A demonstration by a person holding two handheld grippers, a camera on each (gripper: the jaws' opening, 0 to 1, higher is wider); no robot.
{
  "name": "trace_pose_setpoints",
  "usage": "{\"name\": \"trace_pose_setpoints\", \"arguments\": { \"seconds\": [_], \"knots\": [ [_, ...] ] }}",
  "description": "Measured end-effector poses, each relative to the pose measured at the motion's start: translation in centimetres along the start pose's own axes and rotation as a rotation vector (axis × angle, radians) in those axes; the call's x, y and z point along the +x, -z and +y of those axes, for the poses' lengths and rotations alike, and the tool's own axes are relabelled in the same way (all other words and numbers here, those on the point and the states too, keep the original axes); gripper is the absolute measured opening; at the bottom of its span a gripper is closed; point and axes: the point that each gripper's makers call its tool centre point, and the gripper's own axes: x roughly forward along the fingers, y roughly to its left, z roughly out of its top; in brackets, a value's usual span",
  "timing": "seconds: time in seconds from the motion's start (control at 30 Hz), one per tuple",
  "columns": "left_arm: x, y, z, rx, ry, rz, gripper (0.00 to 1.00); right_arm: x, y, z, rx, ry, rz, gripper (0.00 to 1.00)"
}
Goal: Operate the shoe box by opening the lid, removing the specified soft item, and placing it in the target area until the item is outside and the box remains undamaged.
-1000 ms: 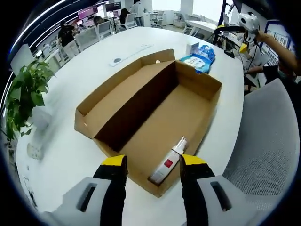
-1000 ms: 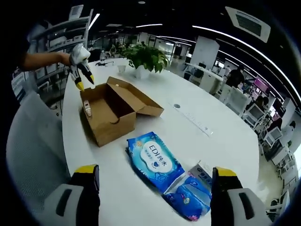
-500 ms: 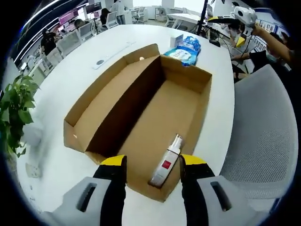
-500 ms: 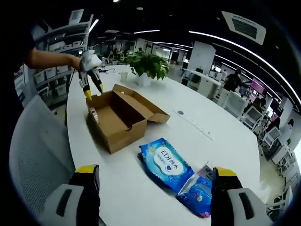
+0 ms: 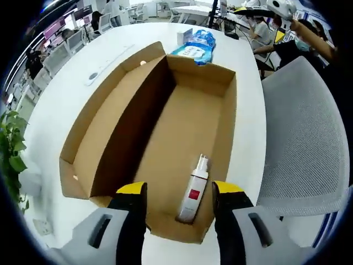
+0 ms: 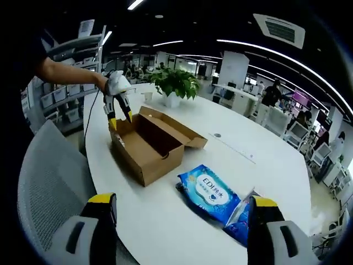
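Box (image 5: 149, 138): cardboard, sitting open on the white table (image 5: 60, 94), lid (image 5: 105, 121) lying folded back flat alongside.
Bottle (image 5: 192, 189): white with red label, lying inside the box at its near end, by the right wall.
Left gripper (image 5: 179, 194): hovering over the box's near end, jaws standing wide to either side of the bottle, not touching it.
Right gripper (image 6: 179, 204): hanging above the table well apart from the box, jaws spread wide, gripping nothing.
Wipes pack (image 6: 210, 192): blue, lying on the table beyond the box's far end.
Chair (image 5: 303, 138): grey mesh, standing beside the table.
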Motion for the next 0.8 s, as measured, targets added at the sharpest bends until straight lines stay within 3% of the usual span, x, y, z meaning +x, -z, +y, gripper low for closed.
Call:
{"name": "trace_pose_setpoints", "arguments": {
  "seconds": [0.23, 0.4, 0.8],
  "knots": [
    [0.9, 0.0, -0.1, 0.061, 0.052, 0.023, 0.46, -0.7, 0.2, 1.1, 0.015, -0.002, -0.006, 0.99],
    [1.7, 0.6, -0.4, 0.126, 0.112, 0.076, 0.48, -1.0, 0.4, 1.9, 0.031, -0.007, -0.012, 0.99],
    [3.3, 0.7, -0.8, 0.257, 0.181, 0.144, 0.49, -1.4, 0.9, 2.7, 0.07, 0.002, -0.022, 0.99]
  ]
}}
